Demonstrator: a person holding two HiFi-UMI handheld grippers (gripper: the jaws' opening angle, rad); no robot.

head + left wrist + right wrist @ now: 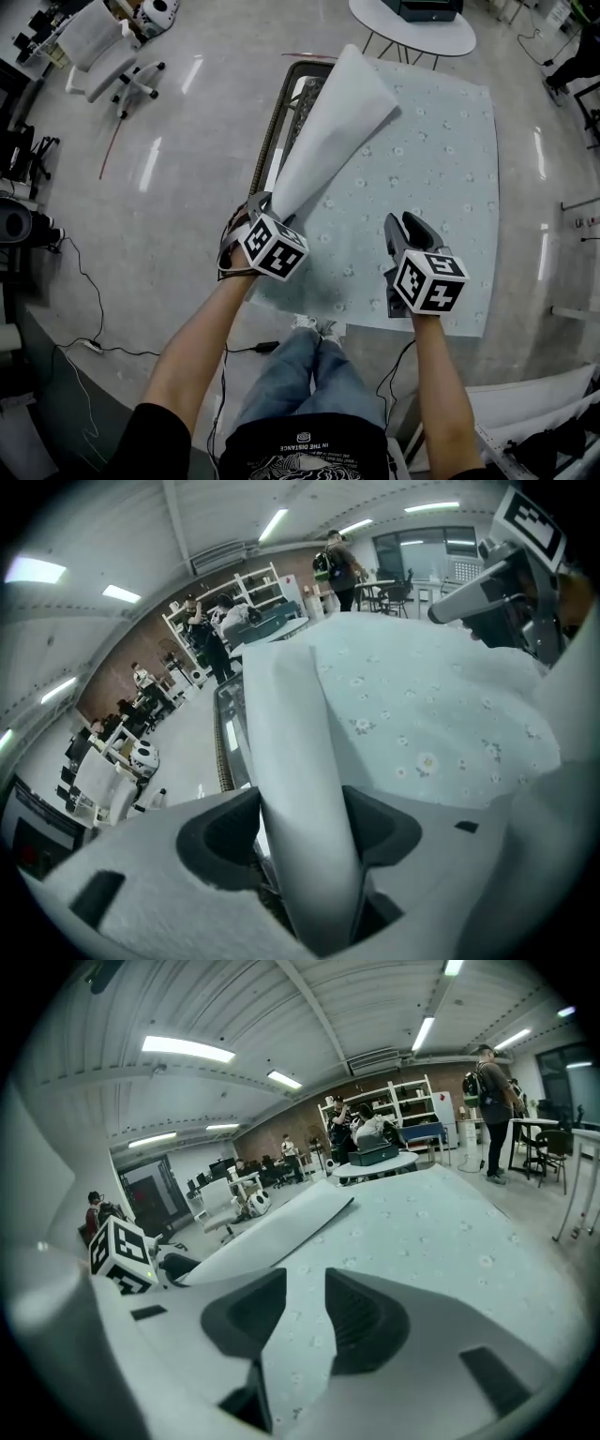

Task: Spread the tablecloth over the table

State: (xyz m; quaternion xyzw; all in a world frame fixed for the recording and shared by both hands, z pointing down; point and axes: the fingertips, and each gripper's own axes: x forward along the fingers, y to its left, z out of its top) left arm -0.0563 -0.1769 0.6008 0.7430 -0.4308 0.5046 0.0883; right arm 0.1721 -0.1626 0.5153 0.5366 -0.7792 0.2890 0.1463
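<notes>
A pale blue tablecloth [427, 159] with small daisies lies over the table. Its left part is folded back, and this flap [328, 117] shows a plain white underside. Beside the flap the table's dark metal frame [272, 127] is bare. My left gripper [261, 204] is at the flap's near end. In the left gripper view the white flap [295, 752] runs up between the jaws, and both pads press on it. My right gripper [398, 230] is low over the cloth near its front edge. In the right gripper view a strip of patterned cloth [300, 1335] fills the narrow gap between its pads.
A white office chair [103, 56] stands at the far left. A round white table [412, 28] stands beyond the cloth. Cables [89, 281] trail over the grey floor on the left. The person's legs [314, 361] are at the table's near edge. People [487, 1082] stand in the background.
</notes>
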